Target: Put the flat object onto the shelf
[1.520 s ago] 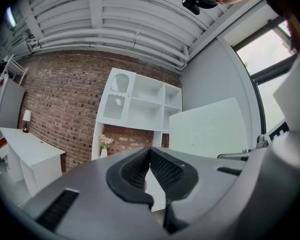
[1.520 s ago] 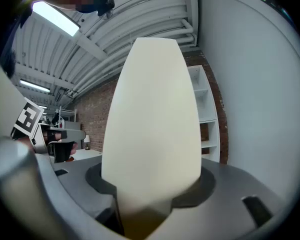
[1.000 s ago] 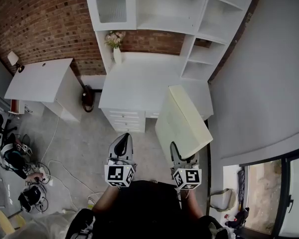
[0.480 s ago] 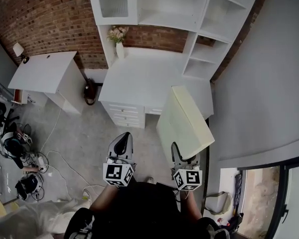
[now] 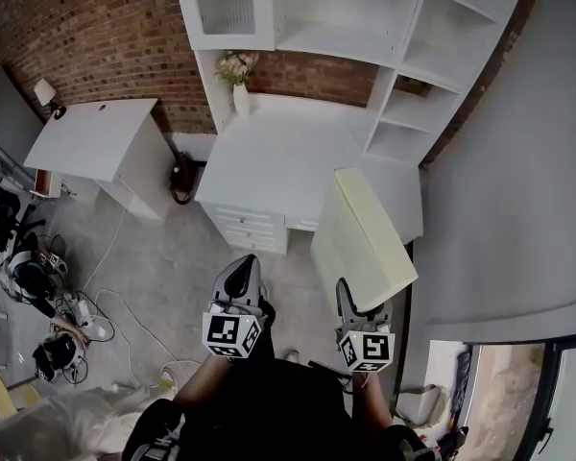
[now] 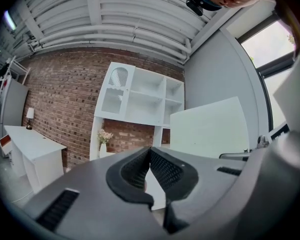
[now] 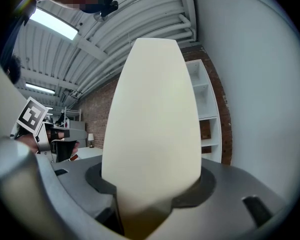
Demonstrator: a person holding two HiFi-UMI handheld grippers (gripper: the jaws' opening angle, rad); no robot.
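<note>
Step in hand: carrying the pale cream flat rectangular board (image 5: 365,243) toward the white open-fronted shelf unit (image 5: 336,41); placement not yet begun, by the look of it.
Task's thing: the board stands on edge, its near end in the right gripper (image 5: 349,301), its far end reaching out over the white desk (image 5: 288,161) below the shelves.
Right gripper: clamped on the board's near end; in the right gripper view the board (image 7: 152,114) fills the space between the jaws.
Left gripper: (image 5: 242,277) jaws closed together on nothing, held beside the right one, apart from the board.
Doing it well: keep the one-ended grip firm, since the long board will lever downward; choose a compartment wide enough; lead with the far edge, clear of the small white vase of flowers (image 5: 240,94), and lay it flat before letting go. The free gripper could steady the underside.
Change from earlier: the shelf unit and desk sit nearer and further right in the head view; both grips are unchanged.
</note>
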